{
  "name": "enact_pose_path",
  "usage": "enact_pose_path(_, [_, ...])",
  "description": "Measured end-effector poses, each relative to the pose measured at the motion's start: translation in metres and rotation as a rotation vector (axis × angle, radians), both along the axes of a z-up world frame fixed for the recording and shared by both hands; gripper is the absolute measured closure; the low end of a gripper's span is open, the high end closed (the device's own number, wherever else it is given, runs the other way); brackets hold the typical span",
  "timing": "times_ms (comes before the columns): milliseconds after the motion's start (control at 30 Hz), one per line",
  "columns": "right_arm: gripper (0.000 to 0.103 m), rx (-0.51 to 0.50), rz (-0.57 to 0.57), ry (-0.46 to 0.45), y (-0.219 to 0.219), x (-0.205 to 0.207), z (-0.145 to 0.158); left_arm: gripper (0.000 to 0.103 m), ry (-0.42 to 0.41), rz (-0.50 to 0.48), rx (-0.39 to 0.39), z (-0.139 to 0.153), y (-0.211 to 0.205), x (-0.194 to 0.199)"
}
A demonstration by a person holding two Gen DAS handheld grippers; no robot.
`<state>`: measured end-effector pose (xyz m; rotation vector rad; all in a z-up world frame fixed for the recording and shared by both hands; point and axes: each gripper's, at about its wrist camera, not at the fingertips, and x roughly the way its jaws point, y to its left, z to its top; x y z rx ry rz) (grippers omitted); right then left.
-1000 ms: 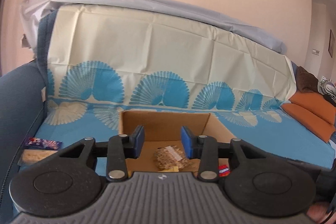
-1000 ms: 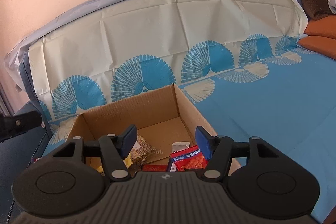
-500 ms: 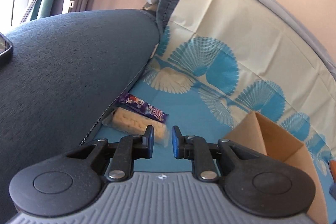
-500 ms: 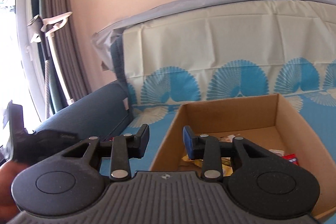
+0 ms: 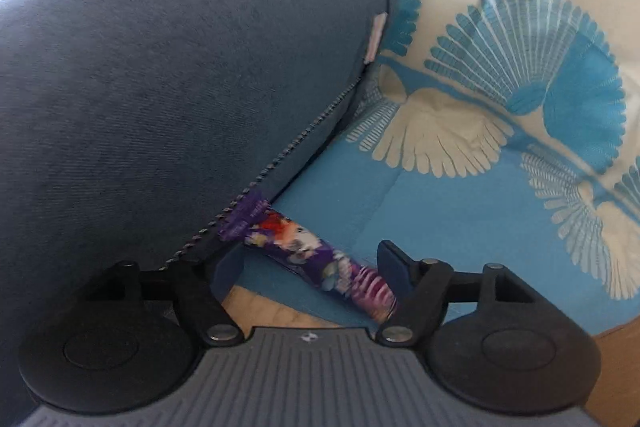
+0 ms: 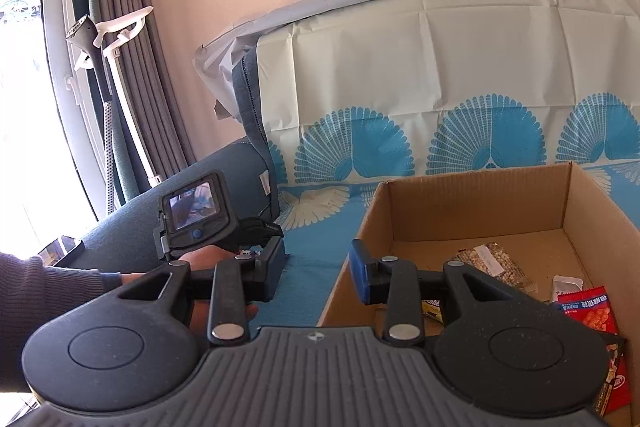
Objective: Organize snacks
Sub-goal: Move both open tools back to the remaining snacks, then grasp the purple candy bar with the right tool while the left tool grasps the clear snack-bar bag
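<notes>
Opening over a glossy purple wrapper, left tool; right tool gapes empty.

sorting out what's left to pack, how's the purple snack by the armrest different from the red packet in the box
The purple snack is a long, narrow bar lying on the blue sofa cover beside the armrest, outside the cardboard box; the red packet is a wider, flatter pouch already inside it. The opening left gripper straddles the purple snack; the red packet lies untouched. Both are sealed, printed wrappers.
</notes>
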<state>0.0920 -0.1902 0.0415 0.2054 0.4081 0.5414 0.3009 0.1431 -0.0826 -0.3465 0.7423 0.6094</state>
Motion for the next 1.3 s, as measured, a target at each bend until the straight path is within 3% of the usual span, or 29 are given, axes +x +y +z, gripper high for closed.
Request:
enact_pose_path(67, [0.065,0.002,0.001,0.006,-0.001,0.001,-0.001,0.051,-0.015,-0.062,-0.026,-0.004,0.003,-0.008])
enact_pose_path(133, [0.065,0.001,0.001,0.002,0.001,0.002,0.0,0.077,-0.028,-0.142,-0.053,-0.004,0.003,-0.022])
enact_pose_path(200, [0.065,0.004,0.006,0.001,0.002,0.001,0.001,0.078,-0.024,-0.213,-0.064,-0.004,0.0,-0.045])
enact_pose_path(300, [0.065,-0.001,0.013,-0.004,0.005,0.0,0.001,0.078,-0.031,-0.327,-0.14,-0.003,-0.011,-0.09])
enact_pose_path(533, [0.065,-0.034,0.033,-0.026,0.015,-0.012,0.003,0.077,0.079,-0.582,-0.265,0.006,-0.051,-0.193])
enact_pose_path(567, [0.065,-0.038,0.035,-0.027,0.016,-0.014,0.003,0.076,0.063,-0.585,-0.284,0.013,-0.051,-0.205])
enact_pose_path(667, [0.065,-0.041,0.038,-0.023,0.019,-0.02,0.003,0.051,-0.08,-0.544,-0.288,0.039,-0.04,-0.241])
enact_pose_path(767, [0.065,-0.056,0.049,-0.03,0.023,-0.029,0.003,0.047,-0.133,-0.434,-0.264,0.045,-0.03,-0.262])
enact_pose_path(933, [0.065,-0.104,0.125,-0.068,0.043,-0.057,0.002,0.046,-0.118,-0.272,-0.209,0.037,-0.019,-0.241])
enact_pose_path(1033, [0.065,-0.144,0.197,-0.091,0.062,-0.077,0.0,0.033,-0.077,-0.236,-0.122,0.03,-0.016,-0.22])
enact_pose_path(1133, [0.065,-0.182,0.246,-0.084,0.079,-0.091,-0.005,0.038,0.001,-0.26,-0.086,0.017,-0.01,-0.197])
enact_pose_path(1167, [0.065,-0.189,0.256,-0.071,0.084,-0.092,-0.008,0.044,0.031,-0.271,-0.099,0.015,-0.006,-0.195])
enact_pose_path(1200, [0.065,-0.196,0.264,-0.054,0.089,-0.093,-0.011,0.061,0.046,-0.283,-0.126,0.014,-0.002,-0.194])
enact_pose_path(1300, [0.064,-0.221,0.267,-0.001,0.102,-0.091,-0.024,0.061,0.082,-0.322,-0.158,0.02,0.011,-0.2])
